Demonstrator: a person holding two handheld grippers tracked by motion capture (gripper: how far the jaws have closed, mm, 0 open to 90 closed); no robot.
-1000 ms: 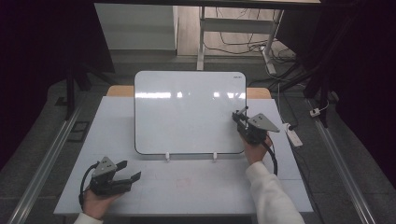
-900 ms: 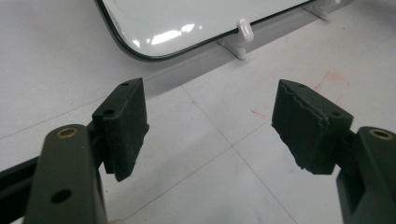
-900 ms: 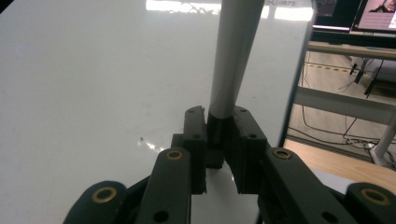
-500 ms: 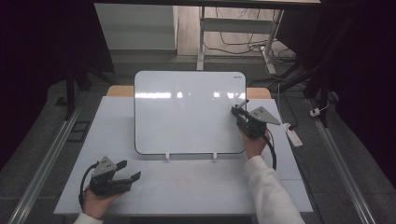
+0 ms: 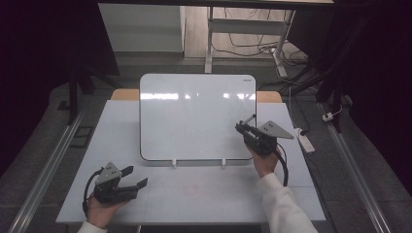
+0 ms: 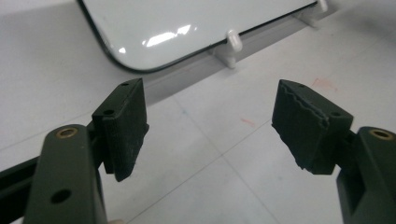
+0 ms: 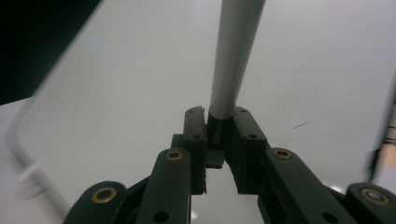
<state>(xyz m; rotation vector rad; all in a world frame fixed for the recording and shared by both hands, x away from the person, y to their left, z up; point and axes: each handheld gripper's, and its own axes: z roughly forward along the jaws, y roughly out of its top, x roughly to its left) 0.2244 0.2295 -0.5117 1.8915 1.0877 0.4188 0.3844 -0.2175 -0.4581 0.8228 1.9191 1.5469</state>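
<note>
Your right gripper [image 7: 218, 122] clamps a slim grey marker-like stick [image 7: 236, 51] (left gripper [image 6: 210, 126] idles, jaws wide): press lightly, square to the glossy white rounded-corner whiteboard [image 5: 194, 116].

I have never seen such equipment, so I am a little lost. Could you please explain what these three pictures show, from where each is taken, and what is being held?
No robot is here: a person holds a hand tool with a two-jaw claw in each hand. The high view looks down on a pale table from above the person. A whiteboard stands on it, leaning back in small white clips. The other two pictures come from cameras riding on the tools. The left claw is open, low over the table near the board's bottom corner, and holds nothing. The right claw is shut on a thin grey stick, perhaps a marker, at the board's right part. I see no writing yet.
</note>
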